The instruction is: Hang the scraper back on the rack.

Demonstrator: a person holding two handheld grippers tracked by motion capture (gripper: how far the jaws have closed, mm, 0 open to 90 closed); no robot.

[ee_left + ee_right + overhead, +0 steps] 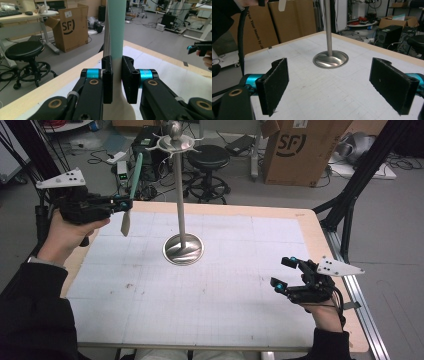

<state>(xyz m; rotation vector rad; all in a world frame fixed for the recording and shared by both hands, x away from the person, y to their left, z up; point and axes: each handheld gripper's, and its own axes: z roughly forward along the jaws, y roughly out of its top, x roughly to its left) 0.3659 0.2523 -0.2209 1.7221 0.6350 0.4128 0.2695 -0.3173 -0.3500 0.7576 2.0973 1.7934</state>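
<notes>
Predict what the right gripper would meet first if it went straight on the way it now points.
Probably the metal stand: its round base and pole sit dead ahead between the open jaws of the right gripper, with bare table before it. Height is unclear; it might strike the pole.

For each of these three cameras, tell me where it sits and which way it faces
High view: above the person's side, looking forward and down at the table; both forearms show.
Left gripper view: rides the left gripper, facing the cardboard box; its jaws clamp a teal-handled utensil.
Right gripper view: rides the right gripper, low, facing the metal stand; jaws open.
Shared: all three show the stand.
</notes>
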